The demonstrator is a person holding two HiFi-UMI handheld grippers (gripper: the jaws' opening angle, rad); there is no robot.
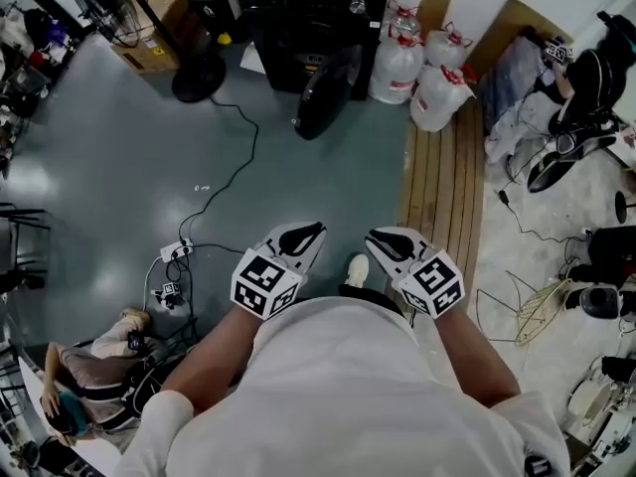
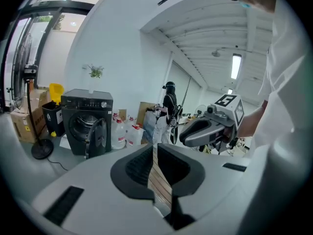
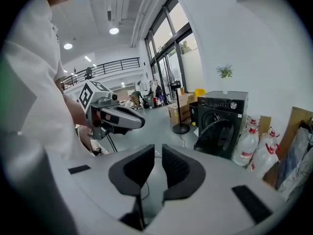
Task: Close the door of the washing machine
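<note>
The black washing machine (image 1: 313, 8) stands at the far side of the grey floor, and its round door (image 1: 323, 92) hangs open toward me. The left gripper view shows the machine (image 2: 88, 114) and its door (image 2: 95, 138) far off to the left. In the right gripper view the machine (image 3: 225, 114) and door (image 3: 215, 136) are far off to the right. My left gripper (image 1: 298, 238) and right gripper (image 1: 390, 241) are held side by side close to my body, well short of the machine. Both are shut with nothing between the jaws; only a thin slit shows.
Several water jugs (image 1: 417, 68) stand right of the machine, a fan base (image 1: 199, 78) and a cardboard box (image 1: 149, 53) to its left. A cable (image 1: 238, 167) runs to a power strip (image 1: 176, 251). Wooden slats (image 1: 442, 187) lie at the right, and a person (image 1: 99, 376) sits at the lower left.
</note>
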